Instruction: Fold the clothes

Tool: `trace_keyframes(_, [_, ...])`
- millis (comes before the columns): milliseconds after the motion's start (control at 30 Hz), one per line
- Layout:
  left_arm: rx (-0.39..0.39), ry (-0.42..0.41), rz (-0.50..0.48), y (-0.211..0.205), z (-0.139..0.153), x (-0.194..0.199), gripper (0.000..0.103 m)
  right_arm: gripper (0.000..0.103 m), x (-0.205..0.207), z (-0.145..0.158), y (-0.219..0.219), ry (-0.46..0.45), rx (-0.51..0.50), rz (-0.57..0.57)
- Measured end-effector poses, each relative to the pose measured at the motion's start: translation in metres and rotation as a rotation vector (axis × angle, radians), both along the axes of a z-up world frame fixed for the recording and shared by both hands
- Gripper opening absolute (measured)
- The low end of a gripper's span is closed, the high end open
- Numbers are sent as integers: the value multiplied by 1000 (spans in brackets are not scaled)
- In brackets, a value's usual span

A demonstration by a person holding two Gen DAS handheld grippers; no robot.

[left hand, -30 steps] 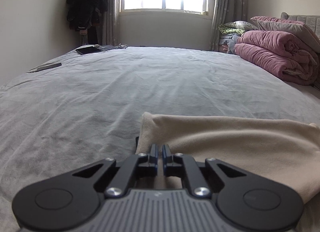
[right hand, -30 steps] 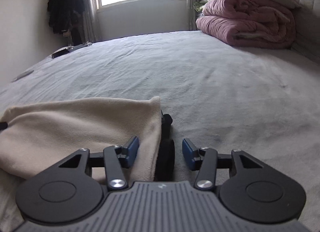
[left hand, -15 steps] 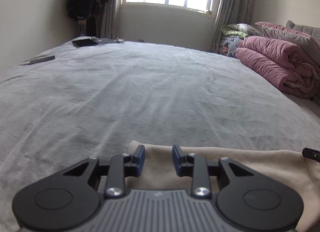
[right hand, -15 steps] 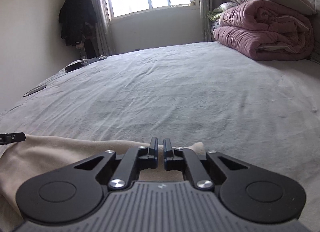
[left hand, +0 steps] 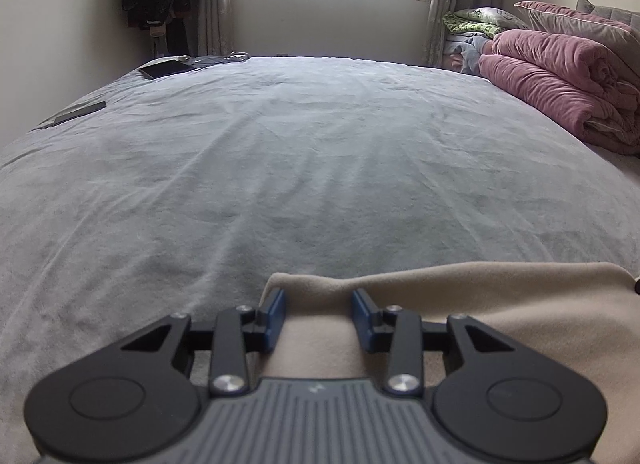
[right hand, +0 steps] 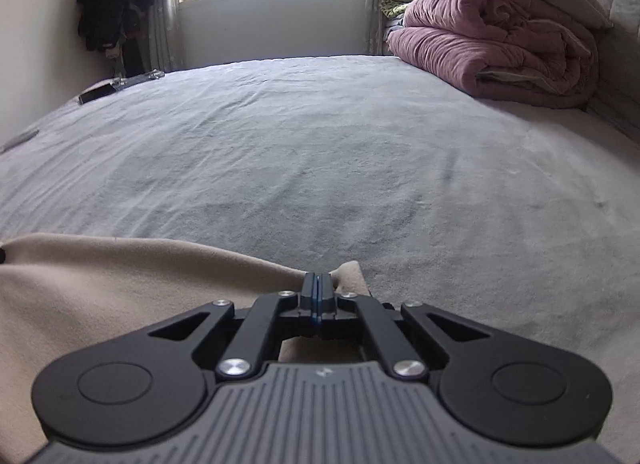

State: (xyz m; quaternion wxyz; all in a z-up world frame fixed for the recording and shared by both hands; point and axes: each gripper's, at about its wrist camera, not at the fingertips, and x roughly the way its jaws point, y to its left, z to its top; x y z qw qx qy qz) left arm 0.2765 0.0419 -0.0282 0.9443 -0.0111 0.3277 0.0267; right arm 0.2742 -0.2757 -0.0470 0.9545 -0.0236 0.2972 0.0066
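Grey bed fills frame. Left gripper, lower centre, has reopened, straddling beige garment; right gripper now pinches its corner. Regrasp underway.

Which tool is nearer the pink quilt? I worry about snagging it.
Right. The right tool sits at the beige cloth's corner on the pink quilt's side; the left tool is farther.

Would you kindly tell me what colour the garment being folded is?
The garment is plain beige, with no pattern; the right wrist view shows it best.
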Motion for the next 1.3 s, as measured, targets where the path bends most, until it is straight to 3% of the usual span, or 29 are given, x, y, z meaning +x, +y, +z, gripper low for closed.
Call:
trace_keyframes(67, [-3,-7,0,1,3,-1,39,0,0,-1,6,-4,-43,3])
trace_keyframes(167, [-48,-33,33,9,16,-9,42,0,-2,4,-3,-4,4,3])
trace_keyframes(233, [-45,-75,73,14,28,-20,47,1,-11,11,-13,-33,89,-32])
trace_keyframes(267, [-40,-100,67,15,34,-28,48,14,-19,16,-13,-63,113,-42])
trace_keyframes(333, [-27,-133,22,6,39,-41,50,18,-35,24,-6,-114,148,-25])
trace_keyframes(467, [28,-133,-92,-37,28,-55,52,18,-48,30,44,-102,146,141])
trace_keyframes(600, [70,-96,-120,-61,2,-59,53,18,-51,28,85,-61,137,262])
trace_keyframes(800, [-25,-113,-70,-41,-7,-74,53,18,-45,8,91,-15,155,264])
trace_keyframes(967, [11,-124,-58,-45,-10,-88,53,19,-65,17,91,-31,188,265])
trace_keyframes(1133, [4,-120,-39,-42,-10,-99,53,19,-93,6,104,-19,190,289])
trace_keyframes(1300, [46,-130,-33,-42,-9,-112,53,19,-103,14,88,-16,283,254])
